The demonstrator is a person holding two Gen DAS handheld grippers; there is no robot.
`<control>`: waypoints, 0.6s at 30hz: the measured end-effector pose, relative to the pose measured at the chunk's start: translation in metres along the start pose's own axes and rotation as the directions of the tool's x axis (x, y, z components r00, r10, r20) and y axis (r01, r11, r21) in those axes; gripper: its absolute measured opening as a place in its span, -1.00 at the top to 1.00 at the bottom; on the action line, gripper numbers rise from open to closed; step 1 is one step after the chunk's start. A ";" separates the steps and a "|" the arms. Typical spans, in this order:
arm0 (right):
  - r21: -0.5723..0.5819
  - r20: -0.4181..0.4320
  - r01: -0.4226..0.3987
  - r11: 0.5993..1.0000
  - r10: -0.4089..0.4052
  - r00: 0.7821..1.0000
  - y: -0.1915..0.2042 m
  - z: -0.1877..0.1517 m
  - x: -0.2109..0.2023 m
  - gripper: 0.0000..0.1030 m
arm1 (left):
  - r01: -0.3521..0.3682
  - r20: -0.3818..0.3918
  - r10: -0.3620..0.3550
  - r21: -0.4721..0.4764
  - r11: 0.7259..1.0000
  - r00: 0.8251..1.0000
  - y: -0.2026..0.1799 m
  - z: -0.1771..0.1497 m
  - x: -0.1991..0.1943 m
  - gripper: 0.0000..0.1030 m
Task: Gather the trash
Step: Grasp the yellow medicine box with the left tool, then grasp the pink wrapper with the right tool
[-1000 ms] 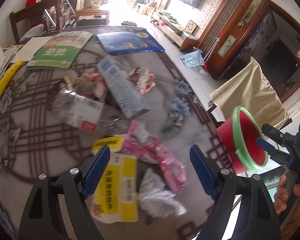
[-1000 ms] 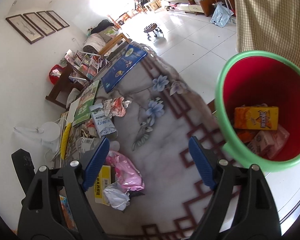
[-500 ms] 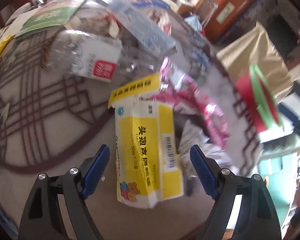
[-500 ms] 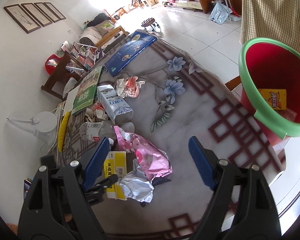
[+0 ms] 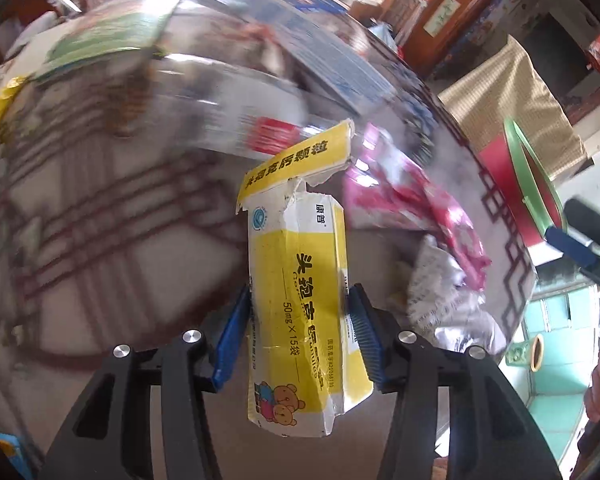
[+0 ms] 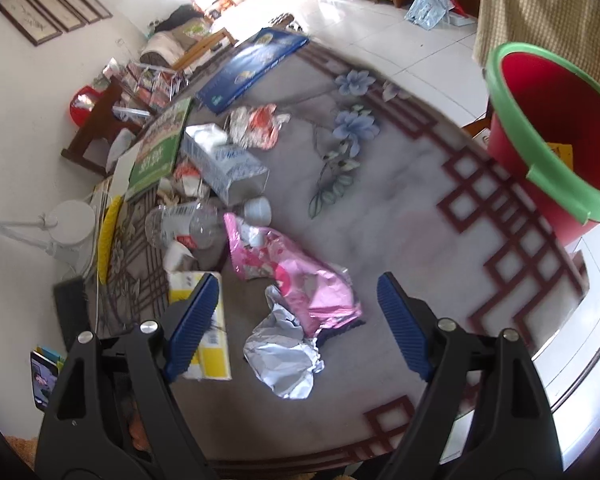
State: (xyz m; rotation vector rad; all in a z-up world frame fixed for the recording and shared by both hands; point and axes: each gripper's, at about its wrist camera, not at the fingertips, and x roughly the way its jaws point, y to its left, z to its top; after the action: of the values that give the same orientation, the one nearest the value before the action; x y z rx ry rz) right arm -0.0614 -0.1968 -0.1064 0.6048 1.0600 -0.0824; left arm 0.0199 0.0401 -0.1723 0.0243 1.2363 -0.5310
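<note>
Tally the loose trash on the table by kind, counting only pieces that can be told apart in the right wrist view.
Cartons and boxes: 2, the yellow medicine box and the blue-and-white carton
Wrappers and foil: 3, the pink wrapper, the silver foil, the red-and-white wrapper
Bottles: 1, the clear plastic bottle
Total: 6; smaller scraps near the bottle are too unclear to count.

A lived-in home's dining and living room is showing: framed pictures (image 6: 52,12) are hanging on the wall, a wooden cabinet (image 5: 472,12) is standing behind a cloth-draped chair (image 5: 512,100), and a flower-patterned dining table (image 6: 400,208) is filling the foreground
</note>
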 end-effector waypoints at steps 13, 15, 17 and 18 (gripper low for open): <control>-0.325 -0.061 0.187 0.927 -0.218 0.974 0.044 0.001 0.078 -0.55 | -0.025 0.064 0.028 -0.048 0.999 0.998 0.033 -0.007 -0.031 0.05; -0.369 -0.085 0.217 0.904 -0.266 0.960 0.047 0.002 0.092 -0.36 | -0.026 0.077 0.029 -0.049 0.998 0.997 0.032 -0.006 -0.034 0.04; -0.354 -0.125 0.200 0.914 -0.258 0.958 0.043 0.003 0.100 0.19 | -0.022 0.087 0.027 -0.051 0.998 0.996 0.031 -0.006 -0.038 0.04; -0.335 -0.134 0.190 0.923 -0.246 0.960 0.040 0.003 0.099 0.26 | -0.022 0.093 0.026 -0.049 0.999 0.995 0.031 -0.006 -0.040 0.04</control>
State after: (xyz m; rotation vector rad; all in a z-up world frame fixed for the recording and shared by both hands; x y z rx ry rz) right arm 0.0051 -0.1431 -0.1711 0.1990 1.2778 -0.0518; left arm 0.0179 0.0835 -0.1466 -0.0260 1.1559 -0.4763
